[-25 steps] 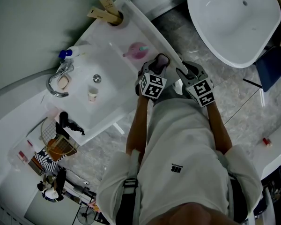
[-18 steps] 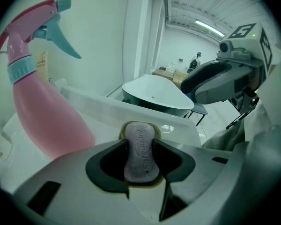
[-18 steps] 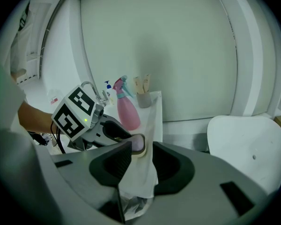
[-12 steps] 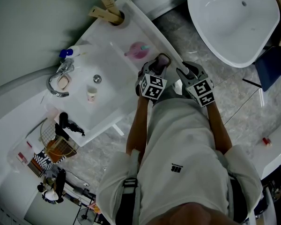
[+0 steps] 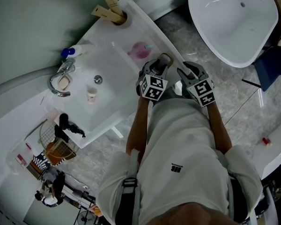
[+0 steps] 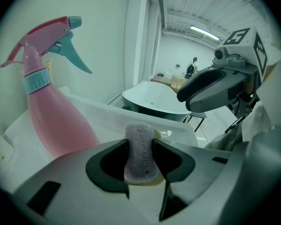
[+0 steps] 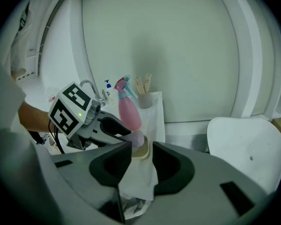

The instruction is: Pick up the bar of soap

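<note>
Head view looks steeply down; 2 gripper views share the soap.

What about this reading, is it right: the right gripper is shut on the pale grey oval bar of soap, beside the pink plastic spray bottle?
No: the left gripper is shut on the pale grey oval bar of soap, beside the pink plastic spray bottle. The left gripper view shows it; the right gripper is open.
</note>
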